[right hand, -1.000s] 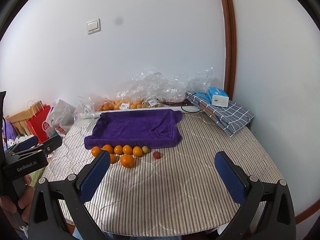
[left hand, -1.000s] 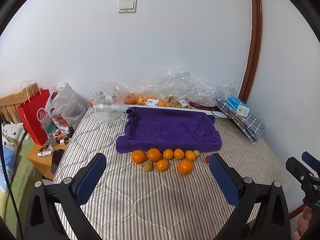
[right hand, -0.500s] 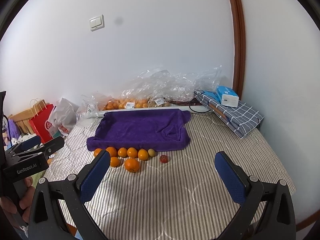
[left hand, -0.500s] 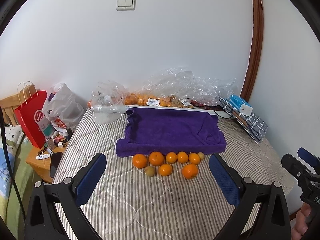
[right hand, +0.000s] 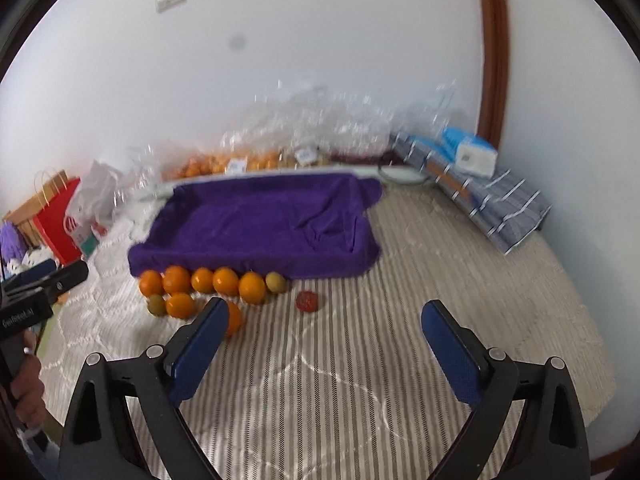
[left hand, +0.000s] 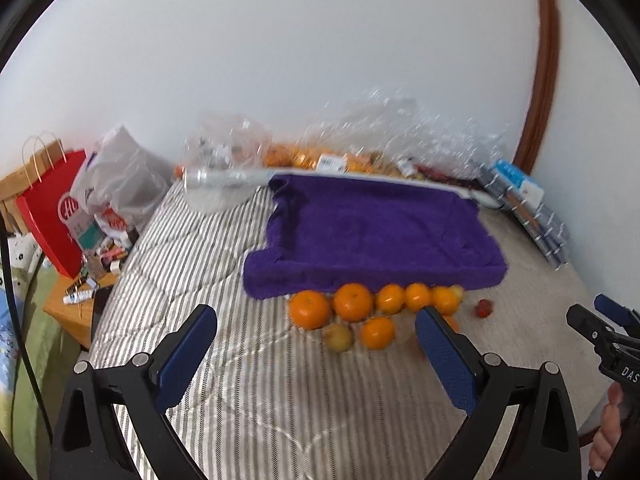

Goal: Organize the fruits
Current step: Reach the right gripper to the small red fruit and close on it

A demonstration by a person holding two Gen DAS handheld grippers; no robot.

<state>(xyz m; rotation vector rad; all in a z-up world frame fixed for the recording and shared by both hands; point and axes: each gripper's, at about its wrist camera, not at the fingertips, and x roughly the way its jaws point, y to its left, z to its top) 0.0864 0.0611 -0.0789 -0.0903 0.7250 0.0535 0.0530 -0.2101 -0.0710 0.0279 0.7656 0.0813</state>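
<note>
Several oranges [left hand: 353, 302] [right hand: 202, 280] lie in a row on the striped bedcover, just in front of a purple towel-lined tray [left hand: 376, 236] [right hand: 260, 224]. Two yellow-green fruits [left hand: 338, 337] [right hand: 276, 282] and a small red fruit [left hand: 483, 307] [right hand: 307, 301] lie among them. My left gripper [left hand: 316, 352] is open and empty, just short of the oranges. My right gripper [right hand: 326, 344] is open and empty, just short of the red fruit. One orange [right hand: 234, 318] is partly hidden behind the right gripper's left finger.
Clear plastic bags with more oranges [left hand: 360, 152] [right hand: 304, 136] line the wall behind the tray. A folded checked cloth with a blue box [right hand: 472, 176] lies at the right. A red paper bag [left hand: 52, 208] and a bedside table with clutter [left hand: 80, 292] stand at the left.
Both grippers have moved forward and down toward the fruit, which now looks larger and nearer. Both stay open. The fruit has not moved.
</note>
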